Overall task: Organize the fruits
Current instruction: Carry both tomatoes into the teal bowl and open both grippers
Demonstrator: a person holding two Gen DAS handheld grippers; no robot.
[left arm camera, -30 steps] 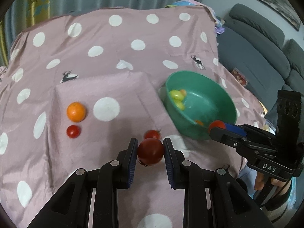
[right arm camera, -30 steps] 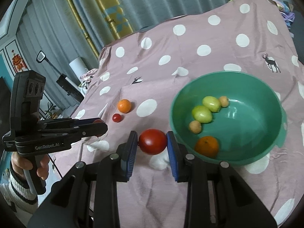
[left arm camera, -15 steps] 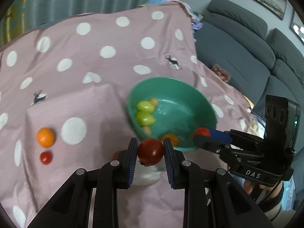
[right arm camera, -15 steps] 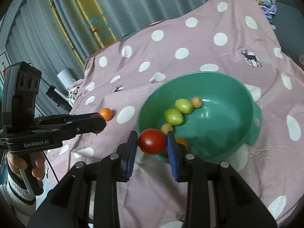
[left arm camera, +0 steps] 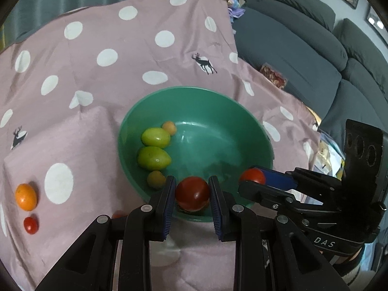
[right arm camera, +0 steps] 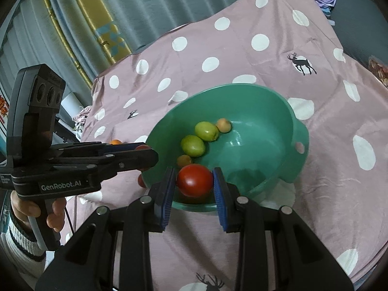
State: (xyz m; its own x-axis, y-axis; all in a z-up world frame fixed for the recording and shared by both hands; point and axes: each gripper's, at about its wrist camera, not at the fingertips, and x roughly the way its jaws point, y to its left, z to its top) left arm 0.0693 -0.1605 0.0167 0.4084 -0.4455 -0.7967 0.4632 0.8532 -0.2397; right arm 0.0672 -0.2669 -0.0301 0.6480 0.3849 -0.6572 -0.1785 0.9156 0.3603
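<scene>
In the left wrist view my left gripper [left arm camera: 192,190] is shut on a dark red tomato [left arm camera: 192,195], held over the near rim of the green bowl [left arm camera: 194,90]. My right gripper [right arm camera: 194,181] is shut on a brighter red tomato [right arm camera: 194,179], also above the near rim of the bowl [right arm camera: 294,131]. The bowl holds two green fruits [left arm camera: 155,137] and two small tan ones [left arm camera: 169,127]. From the right, the right gripper [left arm camera: 252,181] reaches over the bowl's rim beside my left one. An orange [left arm camera: 26,197] and a small red tomato [left arm camera: 31,225] lie on the cloth at left.
A pink polka-dot cloth [left arm camera: 121,55] covers the table, with a raised flat patch [left arm camera: 60,145] left of the bowl. A grey sofa [left arm camera: 303,48] stands past the cloth's right edge. Curtains [right arm camera: 145,4] hang behind. A hand [right arm camera: 31,211] grips the left gripper's handle.
Both grippers have moved toward the bowl with their tomatoes still clamped. The left one swung right, away from the orange and small tomato, and now hangs over the bowl's near rim.
</scene>
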